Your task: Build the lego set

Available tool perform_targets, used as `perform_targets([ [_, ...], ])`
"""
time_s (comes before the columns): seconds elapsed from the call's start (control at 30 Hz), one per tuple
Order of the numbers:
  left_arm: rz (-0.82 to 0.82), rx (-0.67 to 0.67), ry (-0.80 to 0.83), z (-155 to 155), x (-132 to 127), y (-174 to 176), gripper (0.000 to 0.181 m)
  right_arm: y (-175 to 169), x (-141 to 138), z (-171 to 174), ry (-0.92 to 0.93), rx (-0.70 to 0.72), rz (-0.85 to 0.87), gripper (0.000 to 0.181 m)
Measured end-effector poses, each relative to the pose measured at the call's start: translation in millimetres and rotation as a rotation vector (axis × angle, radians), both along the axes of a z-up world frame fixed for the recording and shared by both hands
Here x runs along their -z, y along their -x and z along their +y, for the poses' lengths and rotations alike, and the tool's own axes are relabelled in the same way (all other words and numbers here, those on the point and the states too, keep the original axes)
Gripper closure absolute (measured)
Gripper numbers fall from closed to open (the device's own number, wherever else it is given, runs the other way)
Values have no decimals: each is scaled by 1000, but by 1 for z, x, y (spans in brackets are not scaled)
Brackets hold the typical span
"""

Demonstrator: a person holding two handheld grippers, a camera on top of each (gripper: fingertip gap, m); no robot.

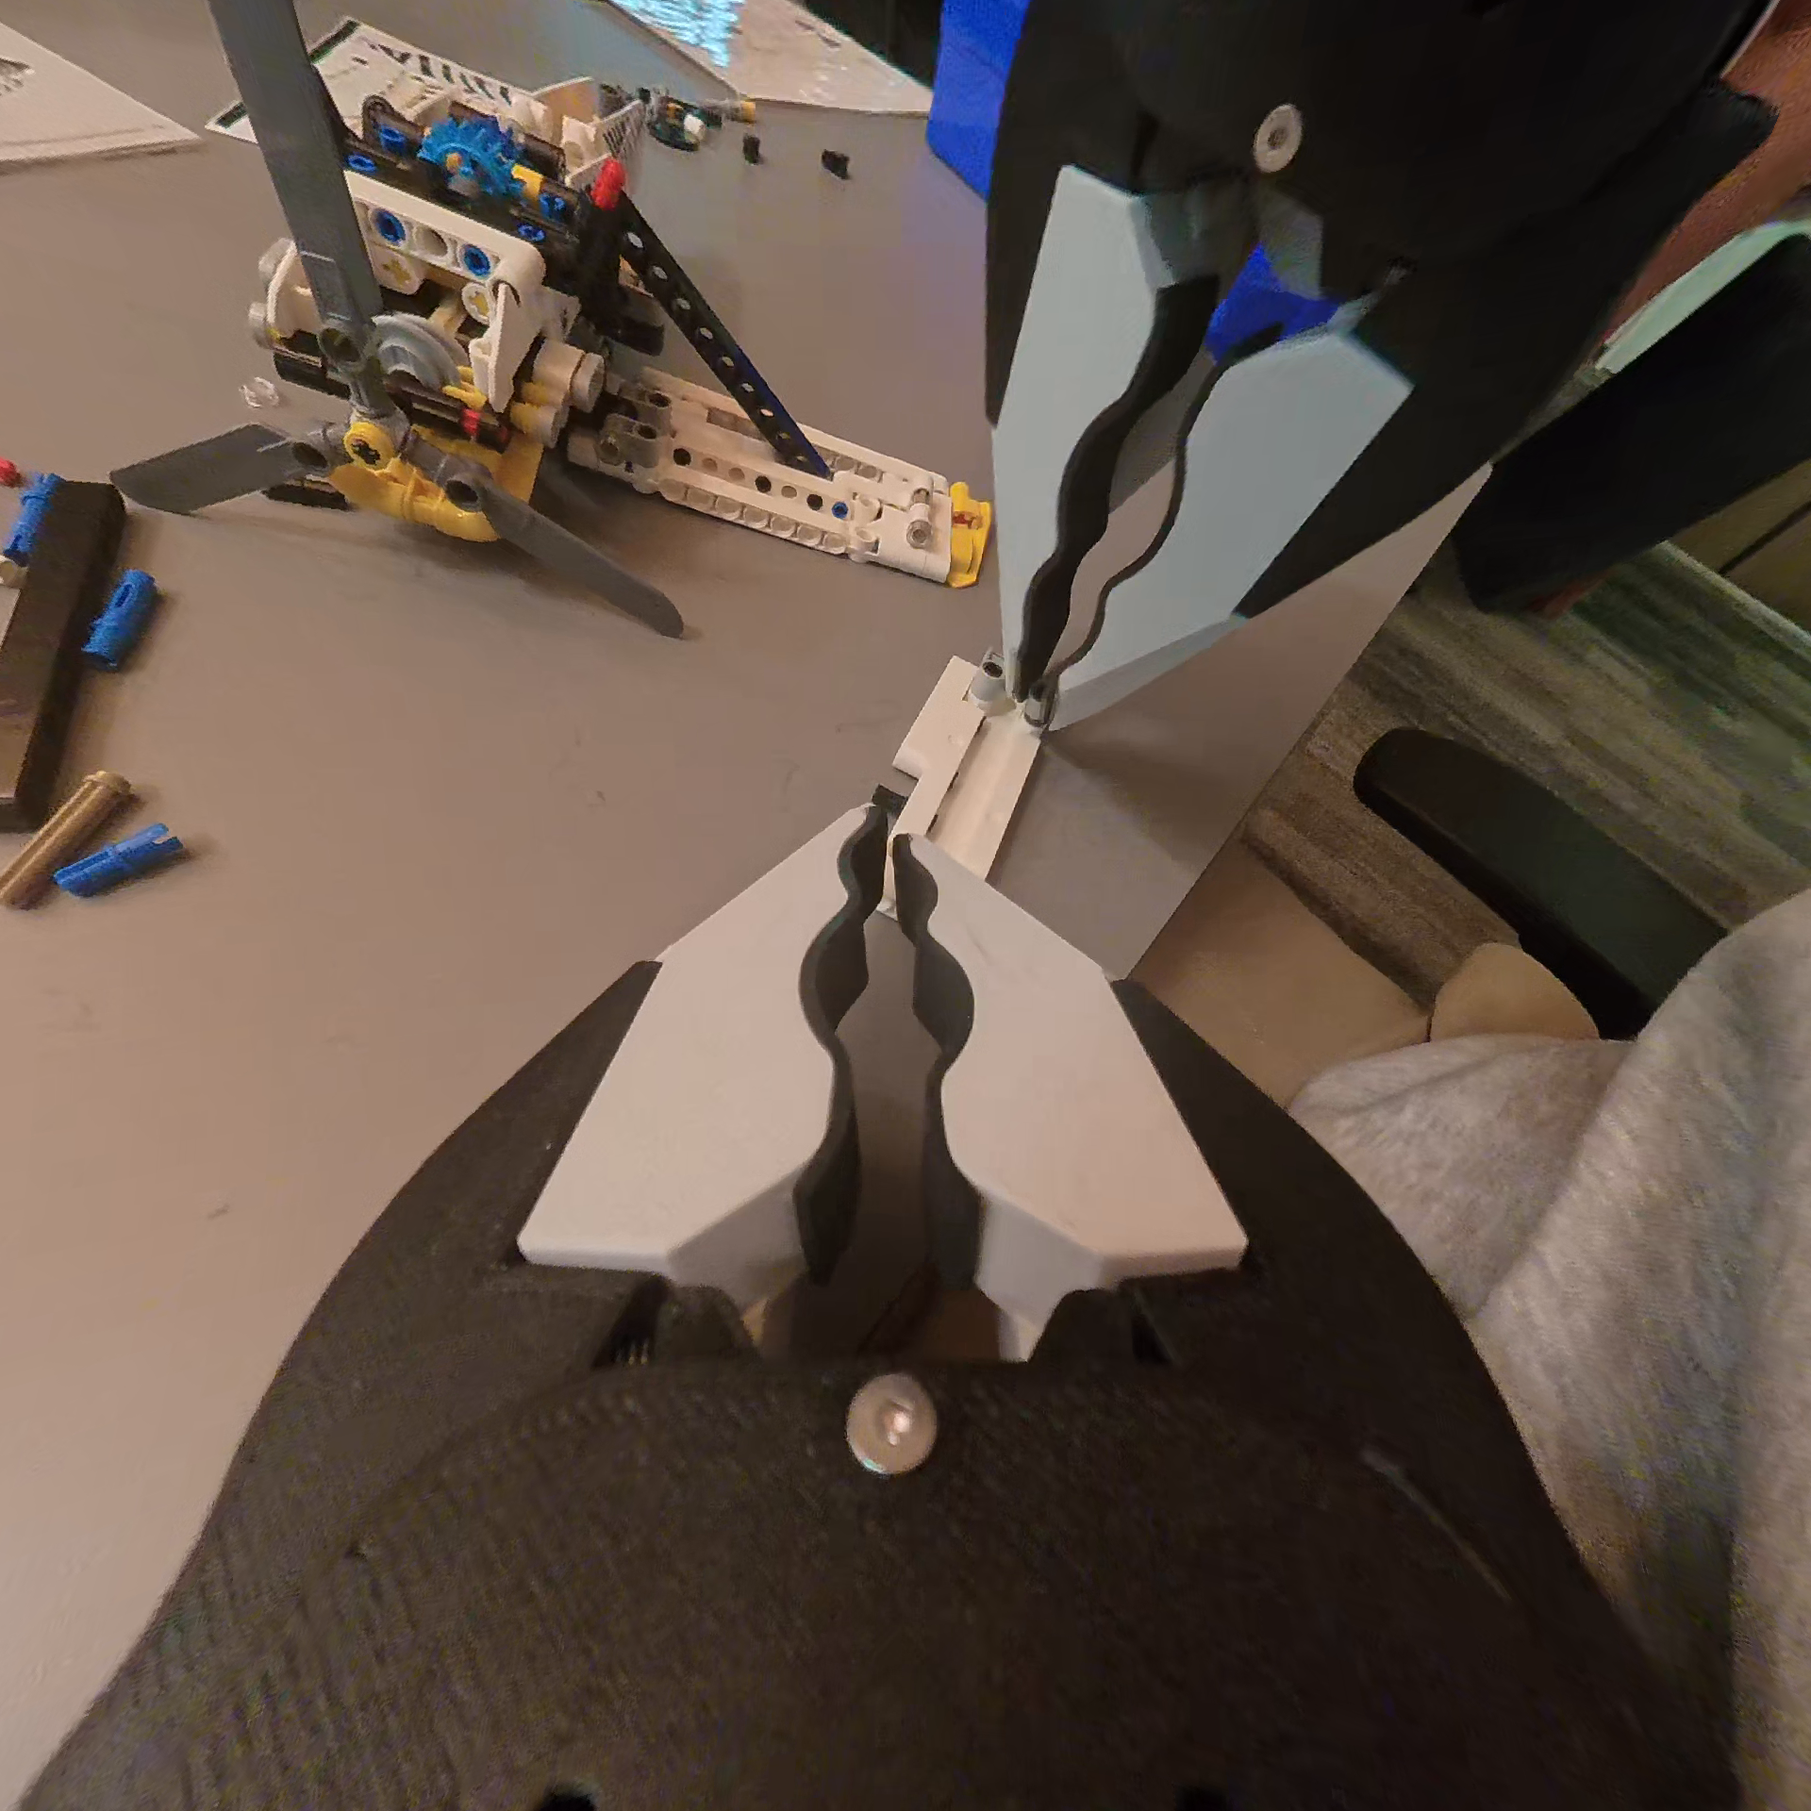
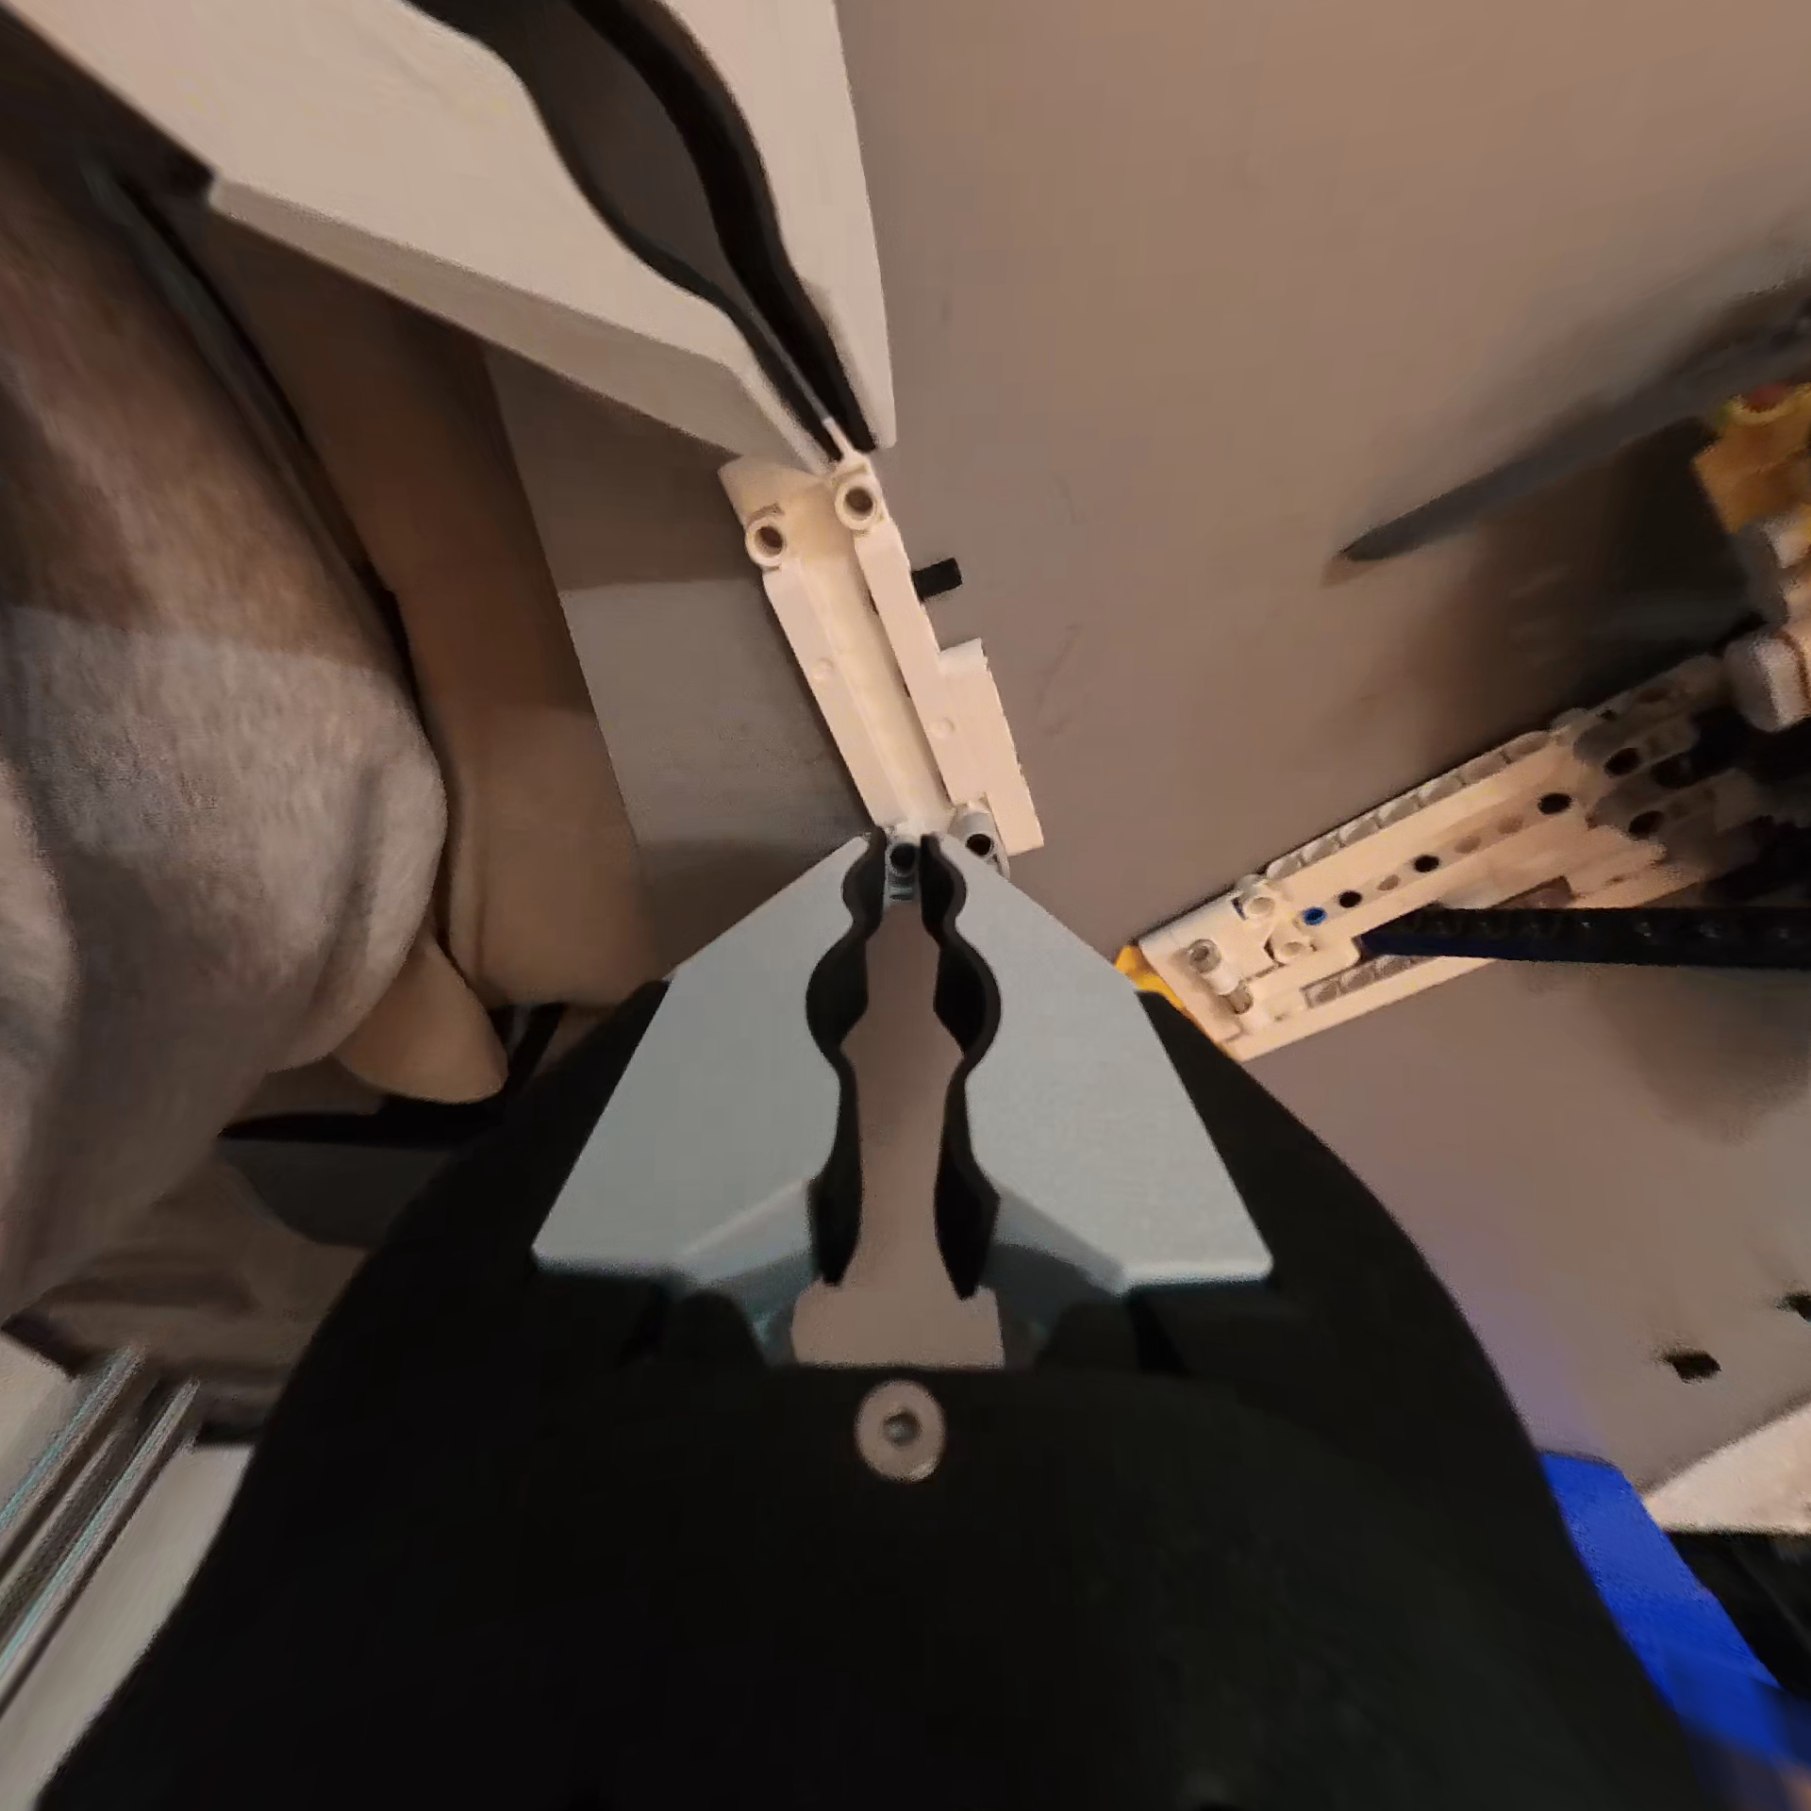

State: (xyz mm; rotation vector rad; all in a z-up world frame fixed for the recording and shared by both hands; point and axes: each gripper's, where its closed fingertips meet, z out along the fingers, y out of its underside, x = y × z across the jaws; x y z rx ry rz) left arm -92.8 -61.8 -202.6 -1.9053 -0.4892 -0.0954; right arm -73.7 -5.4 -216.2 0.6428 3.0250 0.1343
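A white Lego panel piece [image 1: 965, 774] lies near the grey table's right edge. My left gripper [image 1: 890, 851] is shut on its near end. My right gripper [image 2: 904, 867] is shut on a small grey pin [image 2: 902, 870] held against the panel's other end [image 2: 887, 647]. In the left wrist view the right gripper [image 1: 1031, 686] comes down from above onto the panel's far end. The partly built helicopter model [image 1: 441, 323], white, yellow and black with grey rotor blades, lies on the table at the upper left.
Blue pins [image 1: 118, 608], a tan axle [image 1: 59, 833] and a black block [image 1: 59, 637] lie at the left. Instruction sheets [image 1: 69, 98] and small black parts [image 1: 833, 162] lie at the back. A person's grey sleeve [image 1: 1568, 1274] and a black chair [image 1: 1529, 862] are right of the table edge. Spacing between my two grippers at the tips: around 7 centimetres. The tan axle [image 1: 59, 833] lies around 15 centimetres away from my left fingertips.
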Motion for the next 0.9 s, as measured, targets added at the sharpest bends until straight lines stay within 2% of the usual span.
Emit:
perform_targets([
  [0.17,-3,-2,-1,0,0,0,181,0,-2,0,193,-47,96,176],
  [0.3,-2,-5,0,0,0,1,181,0,-3,1,301,-24,110,176],
  [0.6,-7,-5,-2,1,0,1,181,-1,-3,1,328,-60,127,176],
  [0.8,-13,-2,-7,1,0,1,181,-2,-3,4,399,18,159,176],
  [0.9,-12,-3,-7,1,0,1,181,-2,-3,4,402,12,187,176],
])
